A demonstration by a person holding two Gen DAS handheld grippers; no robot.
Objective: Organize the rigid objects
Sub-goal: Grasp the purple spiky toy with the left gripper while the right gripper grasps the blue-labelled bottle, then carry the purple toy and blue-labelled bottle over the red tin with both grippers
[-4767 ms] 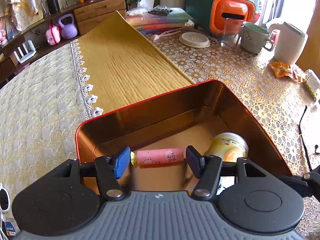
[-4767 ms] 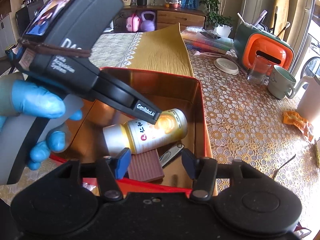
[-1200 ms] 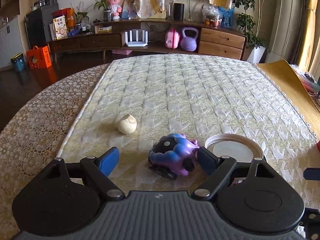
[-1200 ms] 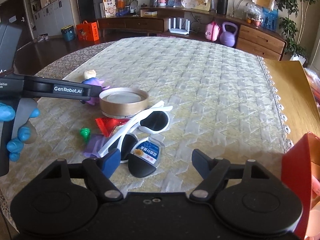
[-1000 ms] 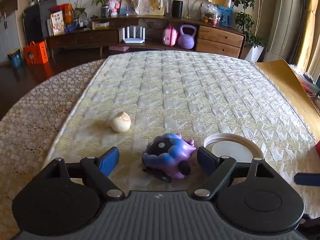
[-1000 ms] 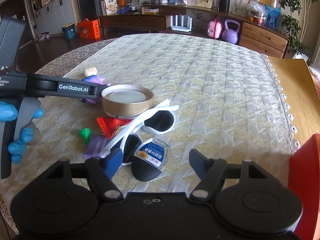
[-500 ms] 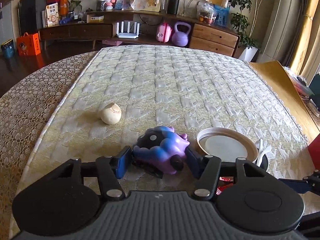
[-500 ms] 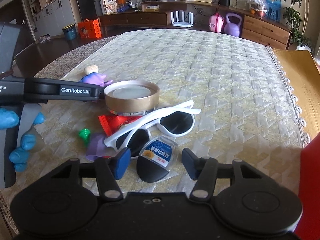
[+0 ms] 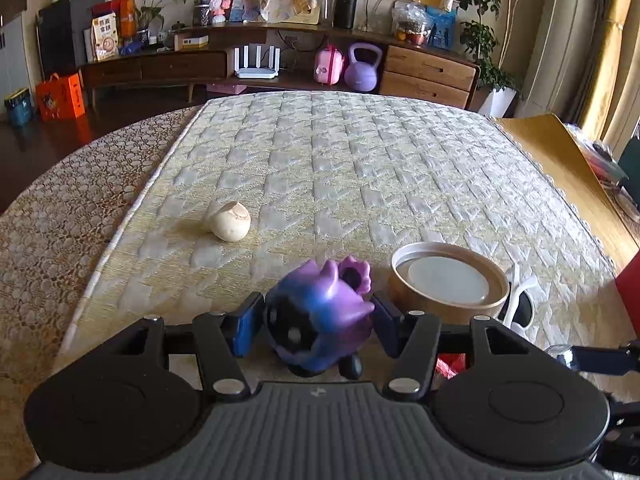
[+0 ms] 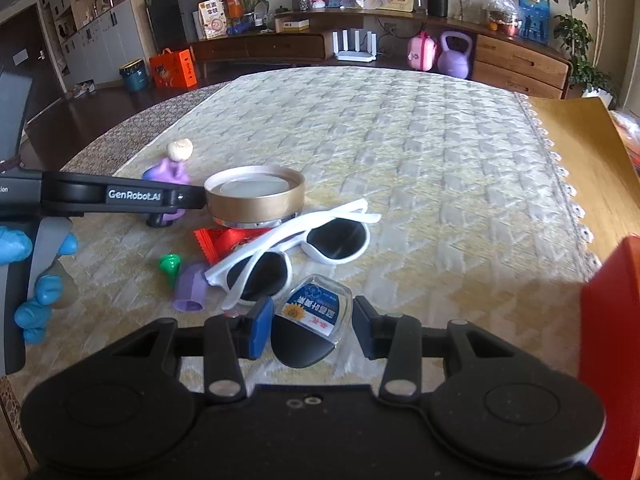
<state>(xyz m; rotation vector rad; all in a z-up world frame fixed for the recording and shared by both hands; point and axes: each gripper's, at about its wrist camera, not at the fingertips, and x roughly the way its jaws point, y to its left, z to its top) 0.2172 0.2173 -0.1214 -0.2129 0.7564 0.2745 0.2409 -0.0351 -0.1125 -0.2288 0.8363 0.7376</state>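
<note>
A purple and blue toy figure (image 9: pixel 320 304) stands on the quilted cloth, and my left gripper (image 9: pixel 316 320) is shut on it, pads against both sides. In the right wrist view the same toy (image 10: pixel 168 172) shows behind the left gripper's arm. My right gripper (image 10: pixel 310 326) straddles a small black case with a clear lid and blue label (image 10: pixel 316 308). Its jaws are closing and the pads stand just off the case's sides. White sunglasses (image 10: pixel 304 240) lie just beyond the case.
A round gold tin with a pale lid (image 10: pixel 256 200) sits by the toy. A red wrapper (image 10: pixel 224 240), a green piece (image 10: pixel 170 264) and a purple tube (image 10: pixel 192 286) lie left of the sunglasses. A cream ball (image 9: pixel 230 222) lies further out. The red box's wall (image 10: pixel 612 320) is at right. A blue-gloved hand (image 10: pixel 40 292) holds the left gripper.
The left jaws have come together onto the purple toy. The right jaws have narrowed around the black case. Neither hand has shifted much.
</note>
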